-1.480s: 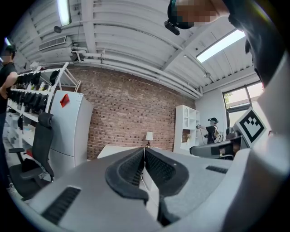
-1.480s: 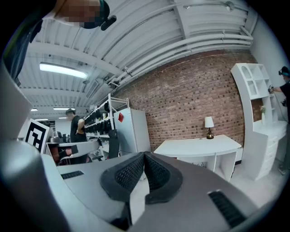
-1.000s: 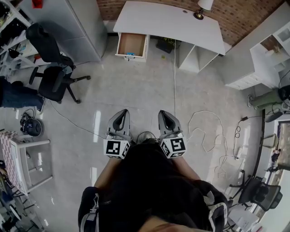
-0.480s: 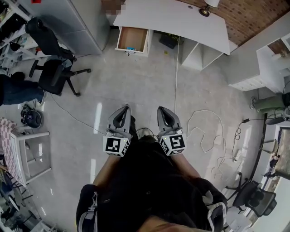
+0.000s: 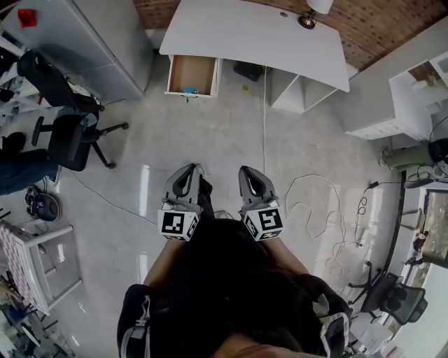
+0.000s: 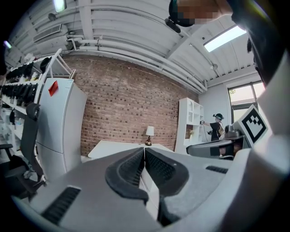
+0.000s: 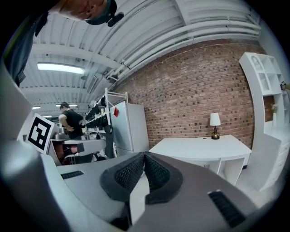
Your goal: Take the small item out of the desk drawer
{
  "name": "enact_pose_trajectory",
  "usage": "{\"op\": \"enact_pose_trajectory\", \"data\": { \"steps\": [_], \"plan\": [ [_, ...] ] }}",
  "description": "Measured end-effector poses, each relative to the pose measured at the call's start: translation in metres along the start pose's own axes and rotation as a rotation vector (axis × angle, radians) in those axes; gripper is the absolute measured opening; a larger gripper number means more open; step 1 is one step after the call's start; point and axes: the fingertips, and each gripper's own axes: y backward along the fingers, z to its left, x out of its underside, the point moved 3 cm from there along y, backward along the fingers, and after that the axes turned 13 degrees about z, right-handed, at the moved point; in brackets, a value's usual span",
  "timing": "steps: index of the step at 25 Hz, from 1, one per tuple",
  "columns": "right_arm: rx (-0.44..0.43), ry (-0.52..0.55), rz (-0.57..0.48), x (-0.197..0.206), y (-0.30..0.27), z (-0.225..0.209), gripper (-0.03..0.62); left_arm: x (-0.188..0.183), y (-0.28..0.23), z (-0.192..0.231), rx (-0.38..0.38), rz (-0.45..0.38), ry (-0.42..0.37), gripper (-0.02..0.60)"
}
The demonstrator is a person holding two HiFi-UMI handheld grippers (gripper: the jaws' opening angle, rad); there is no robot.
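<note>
1. Blue small item (image 5: 189,90) at open drawer's (image 5: 191,70) front edge, under desk's (image 5: 252,38) left end.
2. Left gripper (image 5: 187,170), right gripper (image 5: 247,170): clenched, empty, well apart from drawer.
3. Approach in hand; next, close in, part jaws.

white desk drawer (image 5: 192,70) stands pulled open; small blue item (image 5: 189,90) lies inside near its front

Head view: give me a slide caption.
Left gripper and right gripper, shut, face the white desk and its open drawer across the floor.

Drawer (image 5: 192,73) at desk (image 5: 259,38) left end, small item (image 5: 189,90) seemingly inside; lamp (image 5: 308,19) on desk right
</note>
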Motion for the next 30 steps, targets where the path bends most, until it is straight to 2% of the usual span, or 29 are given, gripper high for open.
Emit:
{"op": "enact_pose_trajectory", "data": {
  "steps": [8,14,17,22,30],
  "plan": [
    [0.059,-0.012,0.026,-0.069,-0.115,-0.031,0.026,-0.048,-0.096,0.096,0.053,0.024,0.001,0.011],
    [0.081,-0.045,0.020,-0.102,-0.182,-0.048,0.026,-0.060,-0.149,0.157,0.057,0.065,-0.026,0.011],
    [0.069,-0.036,0.033,-0.110,-0.211,-0.053,0.026,-0.056,-0.170,0.179,0.042,0.087,-0.003,0.011],
    [0.034,-0.038,0.058,-0.124,-0.287,-0.074,0.026,-0.049,-0.232,0.222,0.026,0.136,0.007,0.011],
    [-0.068,-0.006,0.071,-0.153,-0.356,-0.106,0.026,-0.048,-0.302,0.256,-0.063,0.206,0.001,0.011]
  ]
}}
